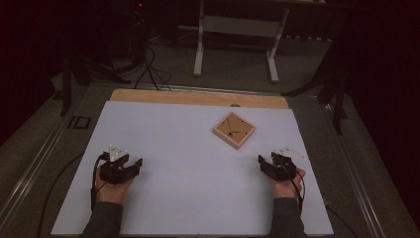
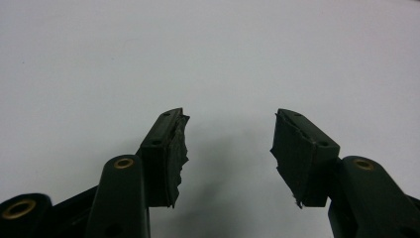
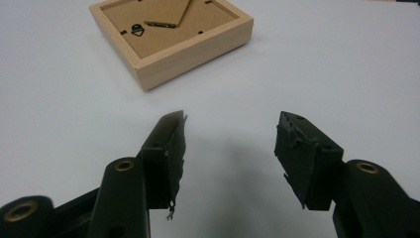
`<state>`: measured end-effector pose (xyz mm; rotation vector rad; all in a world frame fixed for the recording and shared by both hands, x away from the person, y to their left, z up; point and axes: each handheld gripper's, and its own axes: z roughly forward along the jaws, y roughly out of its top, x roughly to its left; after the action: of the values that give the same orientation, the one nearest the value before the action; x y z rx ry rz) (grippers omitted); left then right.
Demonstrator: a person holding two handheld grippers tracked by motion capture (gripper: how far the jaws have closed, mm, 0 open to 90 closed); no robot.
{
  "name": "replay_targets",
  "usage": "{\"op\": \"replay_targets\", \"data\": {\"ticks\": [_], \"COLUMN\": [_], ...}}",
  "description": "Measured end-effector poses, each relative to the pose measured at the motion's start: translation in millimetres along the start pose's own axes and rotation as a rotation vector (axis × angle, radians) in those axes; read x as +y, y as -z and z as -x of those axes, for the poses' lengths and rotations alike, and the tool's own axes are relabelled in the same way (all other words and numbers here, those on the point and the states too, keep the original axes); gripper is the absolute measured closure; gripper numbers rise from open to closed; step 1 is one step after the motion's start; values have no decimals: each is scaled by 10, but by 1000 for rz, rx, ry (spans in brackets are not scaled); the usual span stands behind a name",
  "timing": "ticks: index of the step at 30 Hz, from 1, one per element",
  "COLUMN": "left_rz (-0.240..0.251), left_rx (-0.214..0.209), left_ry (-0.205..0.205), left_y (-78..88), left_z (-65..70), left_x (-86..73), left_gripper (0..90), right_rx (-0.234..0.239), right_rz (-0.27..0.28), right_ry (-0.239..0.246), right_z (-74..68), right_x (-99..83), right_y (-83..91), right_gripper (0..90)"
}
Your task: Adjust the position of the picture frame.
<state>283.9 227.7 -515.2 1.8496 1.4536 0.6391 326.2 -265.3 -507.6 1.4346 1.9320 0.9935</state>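
Observation:
A small square wooden picture frame (image 1: pixel 234 130) lies back-side up on the white sheet, right of centre; its brown backing and stand are visible in the right gripper view (image 3: pixel 168 34). My right gripper (image 1: pixel 265 162) rests near the sheet's right side, below and right of the frame, and its jaws stand open with nothing between them (image 3: pixel 230 134). My left gripper (image 1: pixel 132 166) sits on the left part of the sheet, far from the frame. It too is open, with bare white sheet between its jaws (image 2: pixel 230 134).
The white sheet (image 1: pixel 178 188) covers most of a wooden tabletop whose far edge (image 1: pixel 198 97) shows behind it. Beyond the table stand a white desk frame (image 1: pixel 199 49) and cables on the floor (image 1: pixel 148 69). Metal rails run along both table sides.

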Motion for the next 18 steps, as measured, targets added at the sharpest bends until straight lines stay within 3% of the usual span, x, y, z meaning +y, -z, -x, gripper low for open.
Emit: {"op": "replay_targets", "data": {"ticks": [8, 18], "left_rz": [5, 17], "left_rx": [7, 11], "left_ry": [9, 40], "left_y": [8, 1], "left_z": [-8, -81], "left_x": [-6, 2], "left_gripper": [455, 441], "right_rx": [3, 6], "right_rz": [5, 8], "right_ry": [-5, 25], "right_z": [7, -60], "right_x": [13, 36], "right_y": [-20, -30], "right_gripper": [449, 471]}}
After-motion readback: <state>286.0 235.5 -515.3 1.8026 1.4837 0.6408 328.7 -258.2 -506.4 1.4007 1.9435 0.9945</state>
